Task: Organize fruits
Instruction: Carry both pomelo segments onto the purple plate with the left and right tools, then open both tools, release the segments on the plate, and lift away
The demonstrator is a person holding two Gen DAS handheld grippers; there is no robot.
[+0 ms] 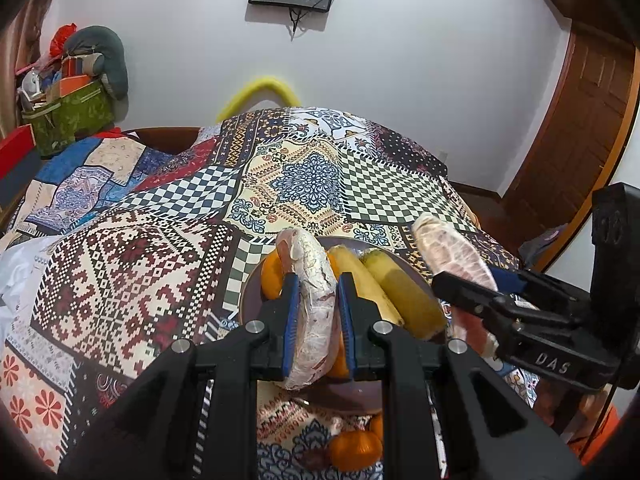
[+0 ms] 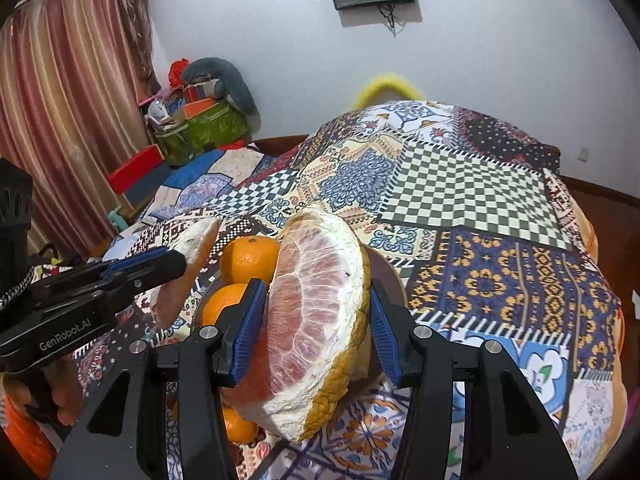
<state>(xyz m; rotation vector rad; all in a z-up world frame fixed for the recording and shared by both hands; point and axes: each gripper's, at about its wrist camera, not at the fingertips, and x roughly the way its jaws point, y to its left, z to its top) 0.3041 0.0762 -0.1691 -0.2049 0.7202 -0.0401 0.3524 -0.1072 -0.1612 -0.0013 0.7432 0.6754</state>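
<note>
Both pomelo pieces are mid-carry, just above the plate (image 1: 250, 300) of oranges and bananas. The left claw (image 1: 318, 320) grips a thin slice (image 1: 314, 304); the right claw (image 2: 316, 332) clamps a thick wedge (image 2: 316, 320). Next, I'd judge, each must lower and release onto the plate's bare part.

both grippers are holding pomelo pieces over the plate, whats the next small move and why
Probably lower the right gripper and set its pomelo wedge onto the plate. Both grippers are shut on fruit above the plate, which already holds oranges and bananas; the left gripper with its slice could follow.
</note>
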